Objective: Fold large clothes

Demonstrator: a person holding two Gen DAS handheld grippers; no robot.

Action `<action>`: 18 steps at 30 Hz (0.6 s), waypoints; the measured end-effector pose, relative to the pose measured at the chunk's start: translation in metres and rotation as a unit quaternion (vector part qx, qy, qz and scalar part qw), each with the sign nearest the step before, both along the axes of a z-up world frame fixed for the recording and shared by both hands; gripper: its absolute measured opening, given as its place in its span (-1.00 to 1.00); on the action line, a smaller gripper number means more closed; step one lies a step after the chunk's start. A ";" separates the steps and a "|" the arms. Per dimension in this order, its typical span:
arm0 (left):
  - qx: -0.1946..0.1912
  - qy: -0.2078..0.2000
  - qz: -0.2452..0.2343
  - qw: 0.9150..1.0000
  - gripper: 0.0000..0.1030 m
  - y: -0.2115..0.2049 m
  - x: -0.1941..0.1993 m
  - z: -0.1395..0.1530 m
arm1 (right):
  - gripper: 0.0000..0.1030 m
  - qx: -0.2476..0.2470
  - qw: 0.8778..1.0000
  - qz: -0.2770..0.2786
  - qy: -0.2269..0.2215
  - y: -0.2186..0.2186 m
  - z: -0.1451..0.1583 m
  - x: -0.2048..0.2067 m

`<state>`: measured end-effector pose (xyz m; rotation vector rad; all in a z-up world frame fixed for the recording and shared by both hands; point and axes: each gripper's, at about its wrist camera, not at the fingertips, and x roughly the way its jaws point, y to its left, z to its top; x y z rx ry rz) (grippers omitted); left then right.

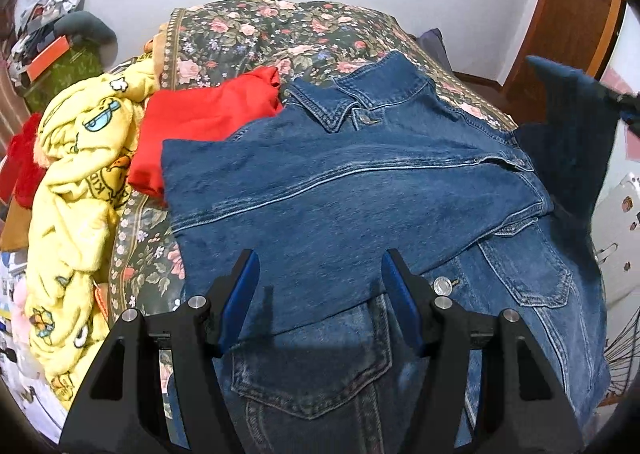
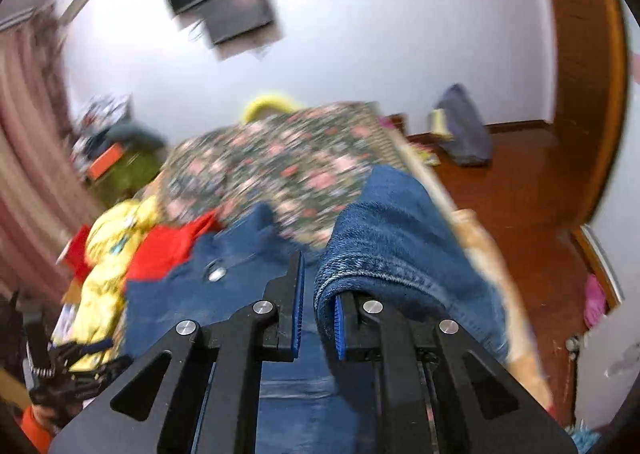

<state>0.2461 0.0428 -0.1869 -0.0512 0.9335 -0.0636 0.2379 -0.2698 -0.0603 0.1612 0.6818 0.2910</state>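
A blue denim jacket (image 1: 340,194) lies on the floral bedspread (image 1: 256,30), collar at the far end, its left sleeve folded across the front. My left gripper (image 1: 320,274) hovers open and empty just above the jacket's lower front. In the left wrist view the right sleeve (image 1: 568,126) is lifted at the right edge. In the right wrist view my right gripper (image 2: 318,294) has its jaws slightly apart, and the sleeve cuff (image 2: 384,250) drapes over the right finger (image 2: 340,330). The jacket's body (image 2: 224,294) lies below. That view is motion-blurred.
A red garment (image 1: 208,122) and a yellow printed blanket (image 1: 80,190) lie left of the jacket. Clutter and a green box (image 1: 64,70) stand at far left. A wooden floor (image 2: 512,190) and a wooden door frame (image 2: 584,66) are to the right of the bed.
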 end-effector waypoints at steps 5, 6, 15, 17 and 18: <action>-0.004 0.005 0.009 1.000 0.21 0.011 -0.007 -0.002 | -0.78 -0.009 0.992 0.085 0.095 0.053 -0.068 0.005; -0.005 0.005 0.010 1.000 0.22 0.012 -0.008 -0.002 | -0.78 -0.010 0.989 0.092 0.113 0.057 -0.080 0.006; -0.014 0.014 0.024 1.000 0.22 0.018 -0.011 -0.008 | -0.76 -0.034 0.979 0.103 0.175 0.062 -0.103 0.000; -0.014 0.015 0.023 1.000 0.22 0.016 -0.010 -0.009 | -0.66 -0.026 0.979 0.098 0.178 0.056 -0.095 -0.002; -0.014 0.015 0.022 1.000 0.22 0.015 -0.009 -0.009 | -0.51 -0.018 0.980 0.088 0.175 0.046 -0.088 -0.003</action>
